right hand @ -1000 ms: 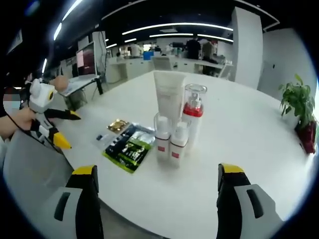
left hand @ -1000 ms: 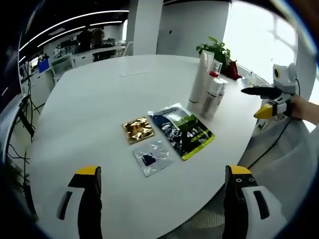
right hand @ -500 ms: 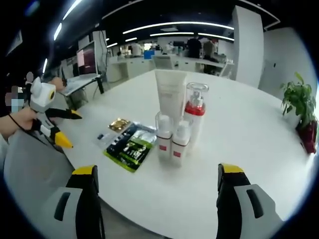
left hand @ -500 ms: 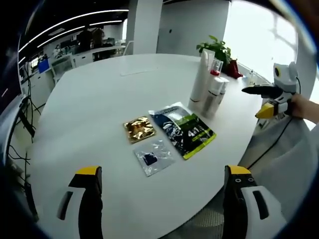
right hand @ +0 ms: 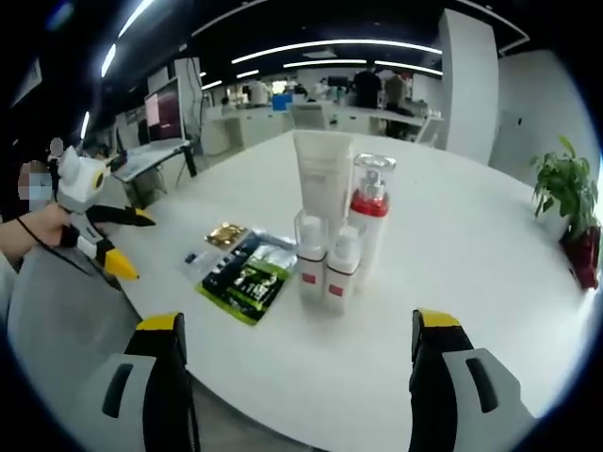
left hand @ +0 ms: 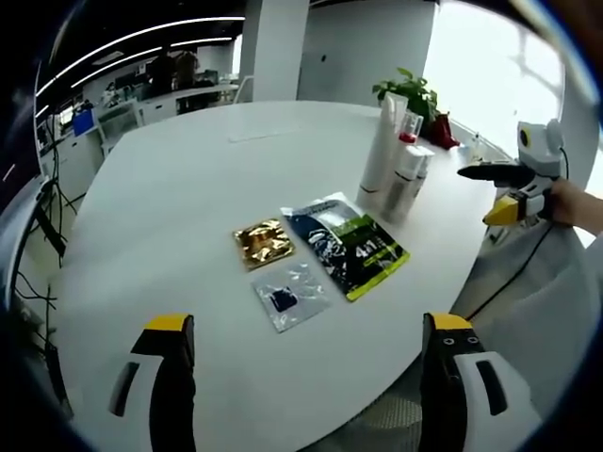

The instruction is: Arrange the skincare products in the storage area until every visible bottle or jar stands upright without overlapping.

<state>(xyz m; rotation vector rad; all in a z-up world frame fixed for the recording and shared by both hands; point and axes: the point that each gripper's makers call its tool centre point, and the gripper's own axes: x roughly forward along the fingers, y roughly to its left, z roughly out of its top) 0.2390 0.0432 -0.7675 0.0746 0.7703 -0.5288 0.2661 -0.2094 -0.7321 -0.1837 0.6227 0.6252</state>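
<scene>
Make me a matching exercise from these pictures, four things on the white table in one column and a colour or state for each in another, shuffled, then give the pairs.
Column one:
1. tall tube
2. pump bottle
3. gold sachet
4. large sachet

Column two:
A. lies flat, shiny, nearly square
B. clear cap, red collar
C. plain white, stands upright
D. dark with a green band, lies flat

Pairs: 1-C, 2-B, 3-A, 4-D
</scene>
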